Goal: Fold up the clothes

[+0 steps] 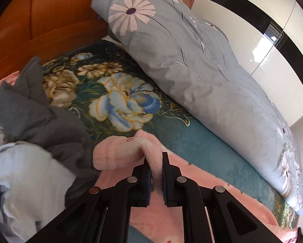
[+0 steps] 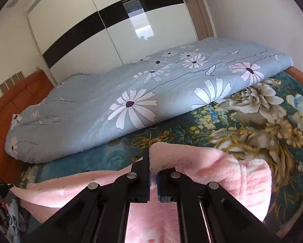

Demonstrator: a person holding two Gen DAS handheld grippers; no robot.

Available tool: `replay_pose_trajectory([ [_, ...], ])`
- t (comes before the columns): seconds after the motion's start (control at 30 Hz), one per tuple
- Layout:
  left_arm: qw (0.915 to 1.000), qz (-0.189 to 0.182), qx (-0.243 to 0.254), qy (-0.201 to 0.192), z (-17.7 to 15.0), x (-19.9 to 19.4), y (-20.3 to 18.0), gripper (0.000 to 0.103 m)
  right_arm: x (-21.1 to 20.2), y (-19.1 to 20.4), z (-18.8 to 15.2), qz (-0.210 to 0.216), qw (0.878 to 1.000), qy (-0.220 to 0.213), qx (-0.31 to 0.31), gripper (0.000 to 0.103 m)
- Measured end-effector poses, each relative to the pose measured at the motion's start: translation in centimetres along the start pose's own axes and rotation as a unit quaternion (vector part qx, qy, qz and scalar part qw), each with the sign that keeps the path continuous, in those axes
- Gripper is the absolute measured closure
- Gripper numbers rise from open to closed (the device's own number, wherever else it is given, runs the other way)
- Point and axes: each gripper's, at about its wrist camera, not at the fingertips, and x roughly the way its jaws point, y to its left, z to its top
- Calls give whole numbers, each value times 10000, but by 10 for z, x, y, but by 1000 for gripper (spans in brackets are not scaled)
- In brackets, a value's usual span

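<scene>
A fluffy pink garment (image 1: 119,154) lies on the teal floral bedspread (image 1: 171,133). My left gripper (image 1: 155,162) is shut on a raised fold of it, with the cloth pinched between the pads and draping left. In the right wrist view my right gripper (image 2: 153,162) is shut on another edge of the same pink garment (image 2: 222,174), which bunches up over the right finger and hangs to the right. The garment spreads below both grippers.
A folded light-blue daisy quilt (image 1: 192,60) lies along the far side of the bed; it also shows in the right wrist view (image 2: 121,101). A pile of grey (image 1: 33,111) and pale blue clothes (image 1: 29,178) sits left. A wooden headboard (image 1: 50,20) and a wardrobe (image 2: 90,30) stand behind.
</scene>
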Motion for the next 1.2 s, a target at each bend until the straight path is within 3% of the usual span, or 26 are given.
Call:
replay_pose_trajectory([
  [0.27,9987,112,385,322,4,72,-19,90,99,-17,-3,-414,9952,872,129,98],
  [0.3,9984,86,452,316,2,75,-18,86,106,-20,-5,-423,9944,952,191,98],
  [0.4,9982,-155,550,200,-3,70,-12,49,117,-17,-9,-488,9926,1107,100,97],
  [0.43,9981,-267,535,175,-4,66,-9,44,119,-15,-10,-508,9923,1129,59,93],
  [0.47,9978,-424,474,188,-3,60,-5,44,120,-13,-10,-528,9919,1151,18,80],
  [0.5,9974,-563,400,193,-3,54,0,43,117,-11,-9,-435,9932,1077,29,71],
  [0.53,9975,-622,301,173,-4,46,5,42,110,-9,-7,-316,9945,995,62,54],
  [0.57,9979,-599,199,131,-5,38,11,40,103,-6,-6,-197,9955,917,97,46],
  [0.73,9986,-317,-51,429,-26,30,36,37,52,17,-7,146,9989,450,-14,45],
  [0.83,9970,-459,-254,563,-38,38,43,37,11,27,-22,549,9983,217,-32,42],
  [0.93,9944,-656,-497,670,-50,49,48,37,-20,31,-48,824,9962,254,-110,37],
  [1.07,9917,-854,-755,603,-60,56,53,45,-49,33,-82,922,9943,387,-361,37],
  [1.13,9919,-941,-761,378,-59,52,51,81,-55,29,-94,837,9947,447,-405,37],
  [1.2,9924,-954,-733,270,-59,46,50,97,-58,25,-104,783,9948,505,-414,37],
])
